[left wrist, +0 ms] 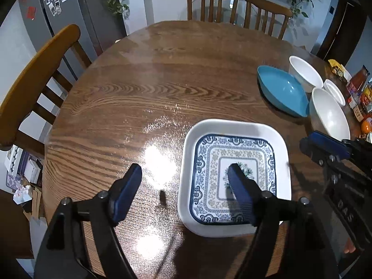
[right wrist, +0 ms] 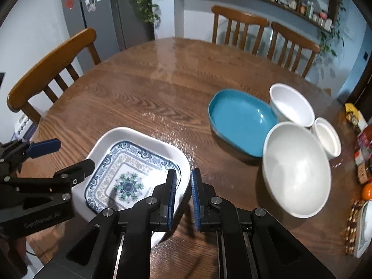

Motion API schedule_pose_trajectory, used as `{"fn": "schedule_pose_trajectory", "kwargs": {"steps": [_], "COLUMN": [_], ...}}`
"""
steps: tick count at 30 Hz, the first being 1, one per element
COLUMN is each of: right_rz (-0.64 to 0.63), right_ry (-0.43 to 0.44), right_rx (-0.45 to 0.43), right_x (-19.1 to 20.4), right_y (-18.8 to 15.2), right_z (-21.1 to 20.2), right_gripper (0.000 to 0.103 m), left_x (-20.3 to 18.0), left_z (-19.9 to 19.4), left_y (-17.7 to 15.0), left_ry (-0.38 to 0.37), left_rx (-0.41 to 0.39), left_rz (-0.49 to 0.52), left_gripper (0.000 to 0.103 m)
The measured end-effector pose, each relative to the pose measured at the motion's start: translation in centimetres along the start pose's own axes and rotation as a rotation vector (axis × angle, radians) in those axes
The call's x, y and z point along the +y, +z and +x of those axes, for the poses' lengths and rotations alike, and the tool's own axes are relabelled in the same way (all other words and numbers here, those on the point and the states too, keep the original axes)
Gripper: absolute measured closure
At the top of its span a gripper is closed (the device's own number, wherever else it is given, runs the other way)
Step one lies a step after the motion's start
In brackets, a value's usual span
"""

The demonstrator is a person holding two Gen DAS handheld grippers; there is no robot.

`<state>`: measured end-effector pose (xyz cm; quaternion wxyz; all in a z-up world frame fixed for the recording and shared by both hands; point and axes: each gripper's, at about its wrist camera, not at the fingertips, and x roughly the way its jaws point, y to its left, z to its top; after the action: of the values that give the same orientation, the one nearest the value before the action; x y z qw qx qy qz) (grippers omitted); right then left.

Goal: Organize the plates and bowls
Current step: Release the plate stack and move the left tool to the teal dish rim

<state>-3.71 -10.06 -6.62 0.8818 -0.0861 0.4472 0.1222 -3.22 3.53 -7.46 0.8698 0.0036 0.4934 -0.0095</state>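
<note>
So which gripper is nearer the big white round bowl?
Right. The right gripper sits just beside the big white round bowl; the left gripper hangs across the patterned square plate.

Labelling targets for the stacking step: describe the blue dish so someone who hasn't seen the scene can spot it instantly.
Start at the round wooden table and go to the cluster of dishes on its right side. The blue dish sits at the left edge of that cluster, beside three white bowls. It is the only solid teal piece, shallow and rounded-rectangular, unlike the white patterned plate nearer the camera.
</note>
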Motion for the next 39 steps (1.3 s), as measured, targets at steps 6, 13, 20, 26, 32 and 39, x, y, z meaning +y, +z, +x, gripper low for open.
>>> {"fn": "schedule_pose_trajectory", "kwargs": {"steps": [6, 13, 20, 26, 32, 39], "right_rz": [0.026, 0.080, 0.132, 0.166, 0.206, 0.254], "right_ry": [0.017, 0.087, 0.088, 0.009, -0.080, -0.067], "right_rx": [-0.056, -0.074, -0.122, -0.212, -0.294, -0.313], "right_x": [-0.5, -2.0, -4.9, -9.2, -13.6, -15.8], "right_y": [-0.2, -0.5, -1.1, -0.9, 0.4, 0.7], "right_z": [-2.0, -3.1, -5.7, -10.2, -14.3, -14.7], "right_gripper": [0.049, 0.049, 0.049, 0.049, 0.047, 0.043], "left_x": [0.0, -0.5, -3.1, -6.3, -9.2, -11.0], "left_z": [-0.6, -1.4, -3.7, -5.5, -5.5, 2.8], "left_y": [0.7, 1.3, 3.6, 6.0, 8.4, 10.4], "left_ry": [-0.003, -0.025, -0.059, -0.105, -0.139, -0.101], "left_rx": [-0.013, -0.016, -0.077, -0.130, -0.143, 0.028], "left_rz": [-0.016, -0.019, 0.020, 0.071, 0.085, 0.068], "left_gripper": [0.022, 0.021, 0.020, 0.020, 0.020, 0.021]}}
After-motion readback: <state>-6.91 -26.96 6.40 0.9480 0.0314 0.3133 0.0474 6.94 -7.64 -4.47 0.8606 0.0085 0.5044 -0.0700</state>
